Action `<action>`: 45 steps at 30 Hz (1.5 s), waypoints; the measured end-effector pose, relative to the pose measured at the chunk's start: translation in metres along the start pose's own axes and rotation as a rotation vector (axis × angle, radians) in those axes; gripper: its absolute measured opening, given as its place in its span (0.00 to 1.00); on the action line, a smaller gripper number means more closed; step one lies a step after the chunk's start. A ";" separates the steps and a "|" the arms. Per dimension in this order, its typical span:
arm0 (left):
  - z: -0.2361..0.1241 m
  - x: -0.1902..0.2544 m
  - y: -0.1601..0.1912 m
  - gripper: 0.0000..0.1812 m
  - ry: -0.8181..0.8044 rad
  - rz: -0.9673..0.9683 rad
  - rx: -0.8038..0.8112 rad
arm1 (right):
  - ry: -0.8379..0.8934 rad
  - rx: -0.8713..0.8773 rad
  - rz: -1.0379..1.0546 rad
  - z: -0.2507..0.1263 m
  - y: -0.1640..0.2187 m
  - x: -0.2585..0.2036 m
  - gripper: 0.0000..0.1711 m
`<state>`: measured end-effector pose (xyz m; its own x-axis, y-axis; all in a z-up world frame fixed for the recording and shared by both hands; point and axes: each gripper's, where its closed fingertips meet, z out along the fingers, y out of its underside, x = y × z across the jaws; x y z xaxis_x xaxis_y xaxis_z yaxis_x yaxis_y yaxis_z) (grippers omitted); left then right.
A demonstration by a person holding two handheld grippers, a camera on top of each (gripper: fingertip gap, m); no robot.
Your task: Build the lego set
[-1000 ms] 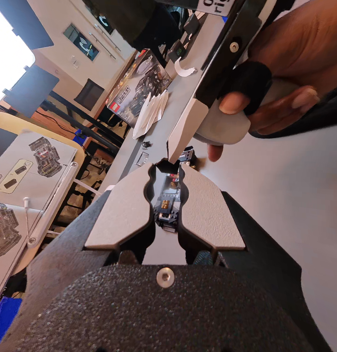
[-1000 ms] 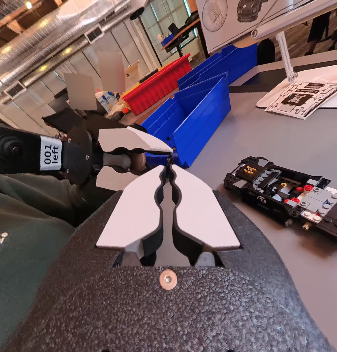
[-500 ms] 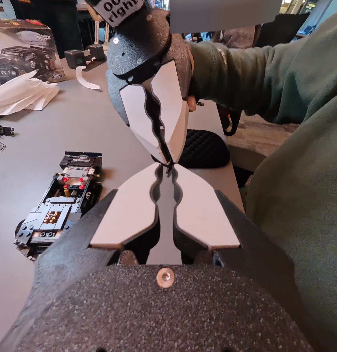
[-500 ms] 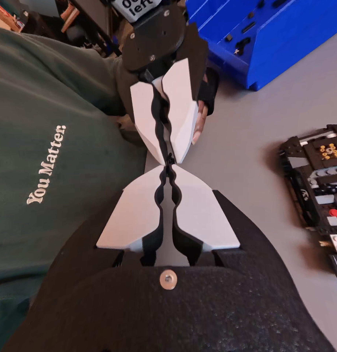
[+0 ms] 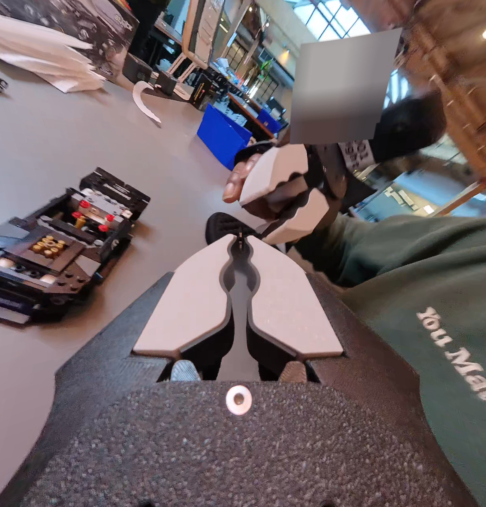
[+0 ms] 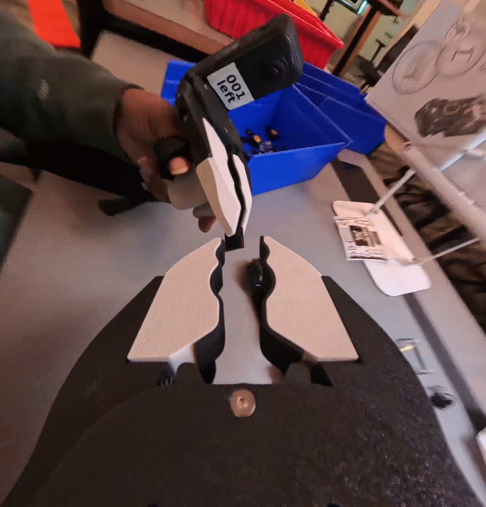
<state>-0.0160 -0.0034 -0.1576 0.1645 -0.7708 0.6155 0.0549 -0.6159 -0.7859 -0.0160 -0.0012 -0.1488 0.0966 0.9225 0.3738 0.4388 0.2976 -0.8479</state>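
Lego car (image 5: 58, 241) left of left tongs (image 5: 240, 241)

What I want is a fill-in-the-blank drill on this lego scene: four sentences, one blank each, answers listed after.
1. The left tool is shut on a small ____ lego piece.
2. The right tool has its jaws ____.
3. The bin with loose parts in it is ____ in colour.
4. The part-built car lies on the table, touched by ____ tool.

Missing words: black; open; blue; neither
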 end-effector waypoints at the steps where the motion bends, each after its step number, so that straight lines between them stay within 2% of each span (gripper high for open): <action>1: 0.001 0.001 -0.001 0.02 0.021 -0.038 0.013 | 0.027 -0.021 -0.047 0.002 0.002 -0.002 0.14; 7: 0.001 -0.002 -0.002 0.02 0.046 -0.137 0.047 | 0.124 -0.086 -0.219 0.016 0.007 -0.004 0.09; 12: -0.001 -0.007 -0.001 0.02 0.019 -0.128 0.051 | 0.124 -0.106 -0.243 0.020 0.009 -0.003 0.09; 17: -0.012 -0.013 -0.010 0.13 -0.120 0.086 0.050 | 0.086 -0.086 -0.168 0.018 0.012 0.003 0.09; 22: -0.034 -0.015 -0.019 0.15 -0.291 0.349 0.055 | 0.041 -0.086 -0.080 0.013 0.020 0.013 0.09; 30: -0.054 -0.047 -0.008 0.16 -0.605 0.614 -0.026 | -0.066 -0.138 0.044 0.022 0.039 0.032 0.09; 39: -0.047 -0.065 0.010 0.16 -0.636 0.602 -0.104 | -0.147 -0.211 0.125 0.042 0.067 0.061 0.09; 43: -0.043 -0.068 0.016 0.16 -0.615 0.587 -0.131 | -0.294 -0.197 0.132 0.047 0.069 0.039 0.09; 45: -0.040 -0.067 0.019 0.15 -0.598 0.587 -0.143 | -0.415 -0.249 0.103 0.046 0.076 0.015 0.09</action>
<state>-0.0658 0.0302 -0.2114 0.6223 -0.7808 -0.0563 -0.3204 -0.1884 -0.9284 -0.0227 0.0462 -0.2250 -0.1914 0.9791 0.0689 0.6506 0.1791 -0.7380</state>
